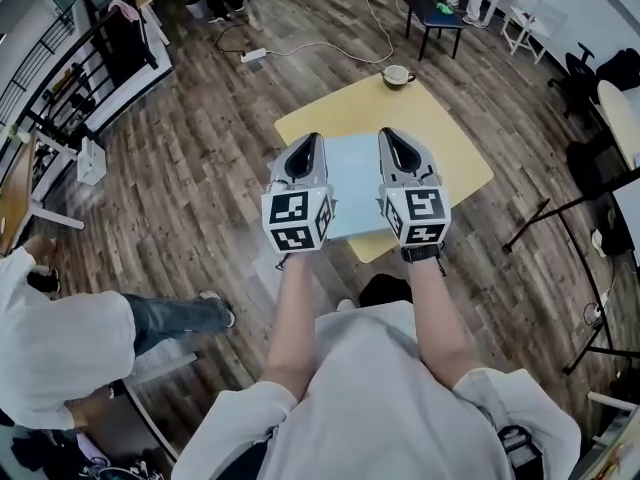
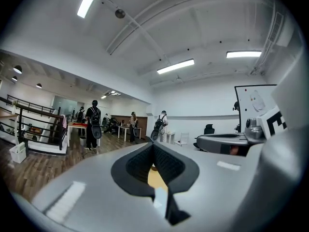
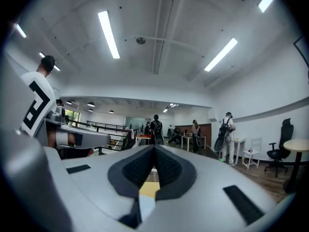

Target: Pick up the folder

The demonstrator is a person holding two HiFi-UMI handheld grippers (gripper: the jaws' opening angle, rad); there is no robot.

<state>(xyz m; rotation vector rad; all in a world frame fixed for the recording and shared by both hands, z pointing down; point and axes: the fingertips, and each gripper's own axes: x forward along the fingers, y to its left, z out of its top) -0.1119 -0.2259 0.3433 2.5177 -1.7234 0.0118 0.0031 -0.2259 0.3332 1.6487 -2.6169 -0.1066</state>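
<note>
A pale blue folder (image 1: 352, 183) lies flat on the small yellow table (image 1: 450, 148), near its front edge. Both grippers hover side by side over the folder, pointing level and away from me. My left gripper (image 1: 307, 140) is over the folder's left edge and my right gripper (image 1: 392, 134) over its right edge. Each is shut with nothing between its jaws. In the left gripper view the shut left gripper (image 2: 153, 145) shows a strip of table (image 2: 155, 178) and folder (image 2: 159, 200) below. The right gripper view shows the right gripper (image 3: 155, 149) shut above the folder (image 3: 147, 207).
A small bowl (image 1: 398, 75) sits at the table's far corner. A dark chair (image 1: 432, 13) stands beyond it, and a power strip (image 1: 253, 55) with a cable lies on the wooden floor. A person (image 1: 60, 343) crouches at the left. Black stand legs (image 1: 560, 208) are at the right.
</note>
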